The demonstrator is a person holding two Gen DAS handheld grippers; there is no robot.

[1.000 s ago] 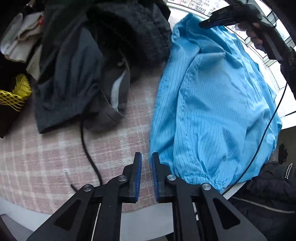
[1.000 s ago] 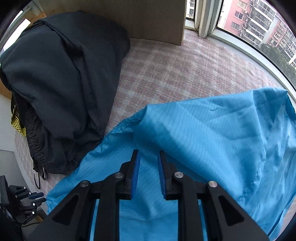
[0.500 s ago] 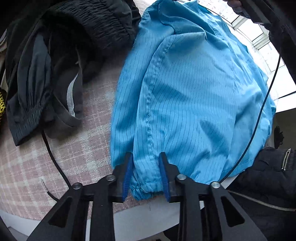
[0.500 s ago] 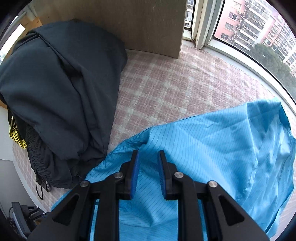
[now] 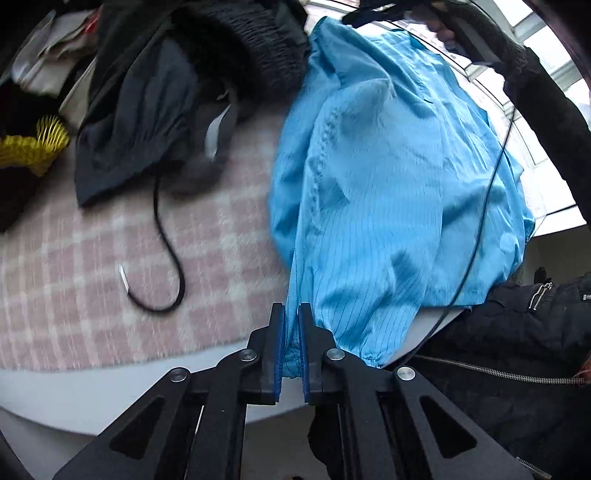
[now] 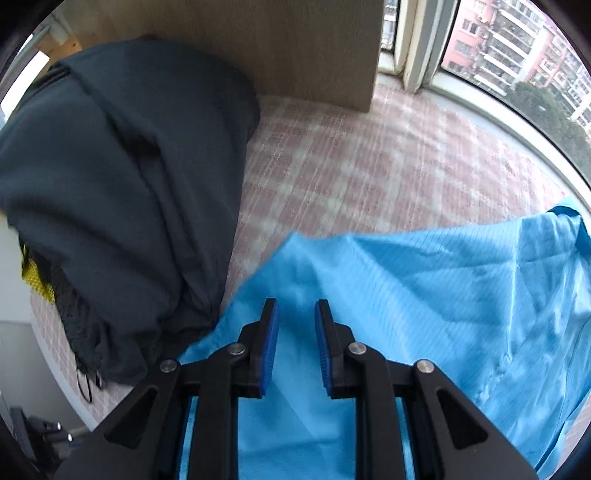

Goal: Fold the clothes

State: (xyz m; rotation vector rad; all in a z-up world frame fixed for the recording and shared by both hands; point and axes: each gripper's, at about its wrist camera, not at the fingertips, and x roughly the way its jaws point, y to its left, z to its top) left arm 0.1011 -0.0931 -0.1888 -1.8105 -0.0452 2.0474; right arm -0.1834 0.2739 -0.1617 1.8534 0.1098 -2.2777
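A light blue striped garment (image 5: 388, 192) lies spread on the pink checked tablecloth (image 5: 92, 258). My left gripper (image 5: 290, 321) is shut on its elastic cuff at the table's near edge. In the right wrist view the same blue garment (image 6: 424, 295) lies under my right gripper (image 6: 296, 314), whose jaws stand apart just over the cloth, holding nothing. The right gripper also shows in the left wrist view (image 5: 369, 13) at the garment's far end.
A pile of dark clothes (image 5: 177, 85) lies left of the blue garment, with a black drawstring (image 5: 166, 236) trailing from it. A yellow mesh item (image 5: 33, 147) sits far left. A dark grey garment (image 6: 110, 184) lies beside a wooden board (image 6: 295, 48) and window.
My left gripper has closed on the blue garment's cuff and pulled back toward the table edge. My right gripper's jaws have opened a little wider over the far end.
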